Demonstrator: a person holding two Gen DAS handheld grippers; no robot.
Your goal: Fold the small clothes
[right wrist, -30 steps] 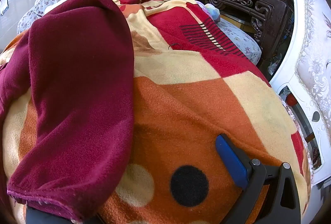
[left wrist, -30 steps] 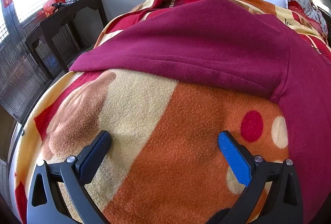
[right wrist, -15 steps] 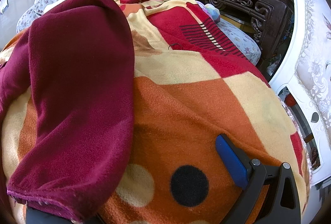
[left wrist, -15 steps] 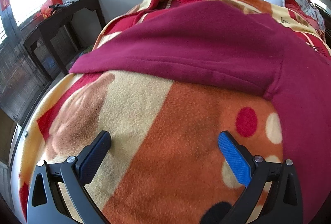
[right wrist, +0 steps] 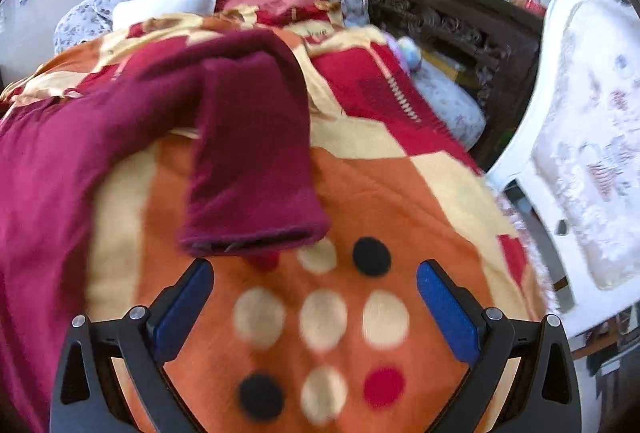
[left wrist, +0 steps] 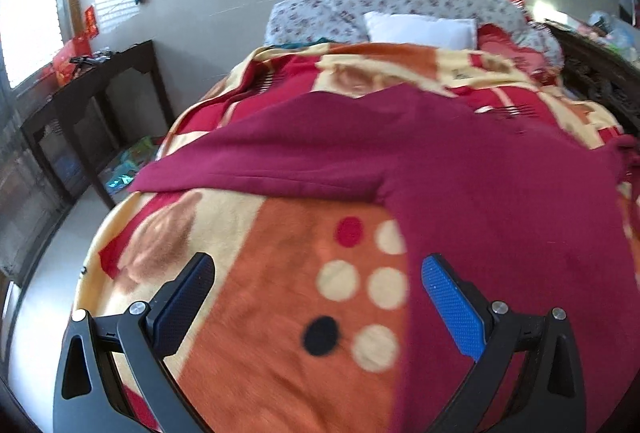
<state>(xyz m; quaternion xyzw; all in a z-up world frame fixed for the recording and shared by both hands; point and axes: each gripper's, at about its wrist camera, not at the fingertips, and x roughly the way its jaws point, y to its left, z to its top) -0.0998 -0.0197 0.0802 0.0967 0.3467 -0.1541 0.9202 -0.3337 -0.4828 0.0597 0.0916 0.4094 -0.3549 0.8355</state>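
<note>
**Mia:** Dark red fleece, soft and fuzzy! That's the dark red fleece top (left wrist: 460, 169), and it lies spread out on the bed, on the orange, red and cream fleece blanket (left wrist: 280, 273) with the dots.

**Ben:** Where is it from the left gripper (left wrist: 316, 287)?

**Mia:** In front and off to the right. The body runs down past the right blue pad. One long sleeve (left wrist: 256, 169) goes sideways to the left, across the bed.

**Ben:** And the right gripper (right wrist: 314, 291)?

**Mia:** The other sleeve (right wrist: 252, 161) points straight at it. The sleeve's long way runs from far to near, and its open cuff (right wrist: 252, 237) sits just in front of the gripper, a bit to the left.

**Ben:** Are they holding anything?

**Mia:** No. Both have their fingers spread wide, with only blanket between them. Nothing is pinched.

**Ben:** So which hand goes first?

**Mia:** I think the right one. That cuff is nearest to it. It could pinch the cuff and fold the sleeve over onto the body. The left sleeve's end is farther off, so the left hand has more reaching to do.
</note>
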